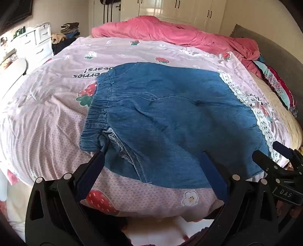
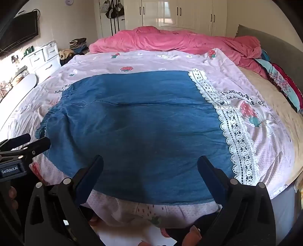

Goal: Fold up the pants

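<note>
Blue denim pants (image 1: 170, 117) lie flat on the pink strawberry-print cover (image 1: 47, 117), elastic waistband (image 1: 96, 111) to the left, white lace hem (image 1: 251, 113) to the right. My left gripper (image 1: 153, 153) is open over the near waist corner; its left fingertip (image 1: 103, 149) touches a bunched bit of waistband. In the right wrist view the pants (image 2: 142, 132) fill the middle, lace hem (image 2: 233, 136) on the right. My right gripper (image 2: 150, 160) is open and empty over the near edge of the pants. Each gripper shows in the other's view: the right one (image 1: 272, 153), the left one (image 2: 32, 143).
A crumpled pink blanket (image 2: 170, 41) lies across the far side of the bed. A grey headboard (image 2: 280, 49) and folded colourful bedding (image 2: 284, 83) are at the right. White drawers (image 2: 45, 56), a wall TV (image 2: 20, 34) and a clothes pile (image 2: 77, 45) stand at the left. White wardrobes (image 2: 180, 15) behind.
</note>
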The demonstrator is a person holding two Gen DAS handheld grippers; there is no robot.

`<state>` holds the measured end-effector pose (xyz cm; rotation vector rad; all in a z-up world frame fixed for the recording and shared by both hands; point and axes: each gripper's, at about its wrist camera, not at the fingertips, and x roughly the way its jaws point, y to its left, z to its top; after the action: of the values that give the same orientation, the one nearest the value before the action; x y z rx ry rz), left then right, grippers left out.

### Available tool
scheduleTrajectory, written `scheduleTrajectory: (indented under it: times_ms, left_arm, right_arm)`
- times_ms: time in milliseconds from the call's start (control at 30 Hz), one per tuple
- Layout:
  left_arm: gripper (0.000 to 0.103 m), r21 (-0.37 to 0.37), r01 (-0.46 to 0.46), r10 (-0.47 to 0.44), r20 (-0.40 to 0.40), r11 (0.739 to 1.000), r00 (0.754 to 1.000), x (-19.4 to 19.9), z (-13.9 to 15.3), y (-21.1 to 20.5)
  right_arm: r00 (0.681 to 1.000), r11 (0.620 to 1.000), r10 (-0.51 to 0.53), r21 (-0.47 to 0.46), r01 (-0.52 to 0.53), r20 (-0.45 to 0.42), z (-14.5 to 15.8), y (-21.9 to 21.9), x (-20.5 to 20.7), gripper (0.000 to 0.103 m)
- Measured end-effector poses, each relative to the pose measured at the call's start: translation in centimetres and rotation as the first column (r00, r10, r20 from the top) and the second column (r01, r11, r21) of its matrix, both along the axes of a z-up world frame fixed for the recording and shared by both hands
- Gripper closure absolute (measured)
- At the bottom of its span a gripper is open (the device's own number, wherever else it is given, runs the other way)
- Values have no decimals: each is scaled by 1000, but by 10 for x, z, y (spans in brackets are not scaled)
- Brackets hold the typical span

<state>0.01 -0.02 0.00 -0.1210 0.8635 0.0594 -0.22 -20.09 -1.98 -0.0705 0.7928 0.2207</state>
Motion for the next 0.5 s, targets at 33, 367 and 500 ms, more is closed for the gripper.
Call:
scheduleTrajectory:
  times_ms: [33,367,500]
  left_arm:
    - [9,2,0,0,0,1000,1000,0,0,0]
    - [9,-15,7,-7,1,1000,1000,2,0,-8]
    - [9,-15,12,-12,1,1000,1000,1,-3,-4]
  right_arm:
    - [1000,1000,1,2,-1,4,0,0,0,4]
    - [1000,1000,14,-2,-14,-4,-1,4,-3,4]
    - [1000,1000,12,-2,-12,-7,-3,4,-3,4]
